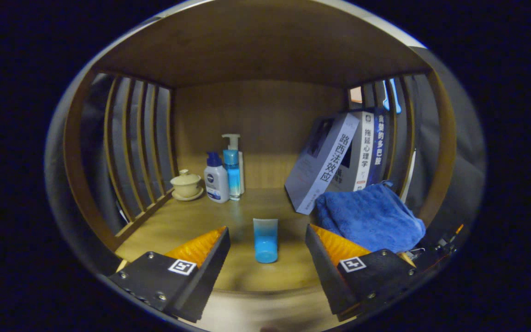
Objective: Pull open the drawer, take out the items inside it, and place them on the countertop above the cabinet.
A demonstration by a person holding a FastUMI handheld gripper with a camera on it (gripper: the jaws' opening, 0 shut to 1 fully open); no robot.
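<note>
A small blue tube (266, 240) stands upright on the wooden countertop (187, 223), between and just ahead of my fingers. My gripper (268, 240) is open, its fingers on either side of the tube and apart from it. A crumpled blue towel (369, 219) lies on the countertop just beyond my right finger, close to it.
Two pump bottles (224, 173) and a lidded cream cup on a saucer (186, 184) stand at the back left. Leaning books (334, 159) rest behind the towel. Slatted wooden sides (141, 143) and a wooden top (256, 46) enclose the shelf space.
</note>
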